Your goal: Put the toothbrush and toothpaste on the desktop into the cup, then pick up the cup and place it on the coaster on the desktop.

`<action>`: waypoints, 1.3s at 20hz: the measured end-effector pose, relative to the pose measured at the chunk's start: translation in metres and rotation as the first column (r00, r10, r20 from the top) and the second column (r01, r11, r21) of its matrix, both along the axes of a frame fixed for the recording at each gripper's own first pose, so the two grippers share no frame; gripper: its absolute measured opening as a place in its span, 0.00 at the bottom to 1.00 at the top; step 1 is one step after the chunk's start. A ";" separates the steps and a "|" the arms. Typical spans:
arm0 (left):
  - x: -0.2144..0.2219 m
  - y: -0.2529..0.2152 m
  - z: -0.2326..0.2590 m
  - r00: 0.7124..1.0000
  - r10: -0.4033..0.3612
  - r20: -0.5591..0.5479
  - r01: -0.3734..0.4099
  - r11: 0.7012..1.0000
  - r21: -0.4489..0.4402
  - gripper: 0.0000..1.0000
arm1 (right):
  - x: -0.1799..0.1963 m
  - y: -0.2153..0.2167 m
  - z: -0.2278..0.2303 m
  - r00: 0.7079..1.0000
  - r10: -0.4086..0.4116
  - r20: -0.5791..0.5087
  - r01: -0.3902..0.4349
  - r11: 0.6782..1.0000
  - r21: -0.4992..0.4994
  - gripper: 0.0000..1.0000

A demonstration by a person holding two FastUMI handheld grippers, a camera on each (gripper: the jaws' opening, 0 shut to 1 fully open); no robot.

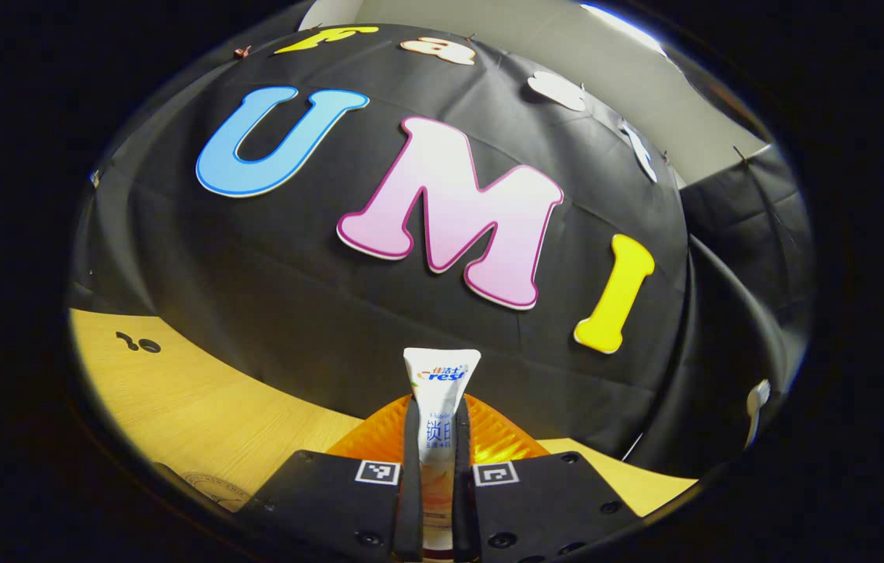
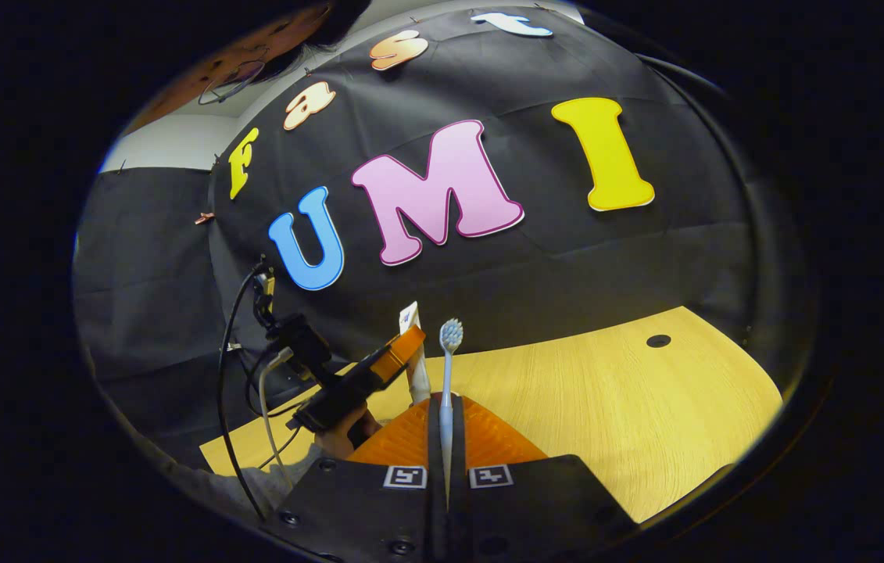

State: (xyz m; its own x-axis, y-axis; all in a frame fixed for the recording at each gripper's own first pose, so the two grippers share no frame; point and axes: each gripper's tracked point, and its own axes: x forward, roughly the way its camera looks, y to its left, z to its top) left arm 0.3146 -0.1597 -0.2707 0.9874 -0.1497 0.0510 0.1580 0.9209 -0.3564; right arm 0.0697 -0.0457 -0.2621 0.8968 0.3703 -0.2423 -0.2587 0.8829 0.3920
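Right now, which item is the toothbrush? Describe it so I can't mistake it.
In the right gripper view, look above the wooden desktop to the right gripper, shut on a thin pale-blue stick: the toothbrush. It stands upright with a small bristled head on top, unlike the flat, wide white toothpaste tube just beside it.

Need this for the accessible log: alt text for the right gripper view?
The right gripper is shut on a white toothbrush, held upright with bristles on top, above an orange ribbed cup. To its left, the left gripper holds a toothpaste tube over the wooden desktop.
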 end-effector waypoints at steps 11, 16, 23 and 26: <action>-0.026 -0.022 -0.050 0.994 -0.016 -0.105 0.023 0.997 0.067 0.31 | 0.011 -0.008 0.001 1.000 -0.018 0.009 0.018 1.000 0.016 0.05; -0.044 -0.019 -0.058 0.991 -0.003 -0.131 0.012 0.998 0.065 0.41 | 0.017 -0.008 0.009 0.999 -0.024 0.024 0.024 0.999 0.021 0.05; -0.075 0.000 -0.057 0.987 0.021 -0.159 -0.014 0.999 0.048 0.71 | 0.050 0.006 0.038 0.995 -0.036 0.098 0.030 0.997 0.066 0.05; -0.108 0.012 -0.049 0.982 0.021 -0.187 -0.018 1.000 0.020 0.74 | 0.074 0.022 0.049 0.989 -0.030 0.142 0.018 0.997 0.081 0.05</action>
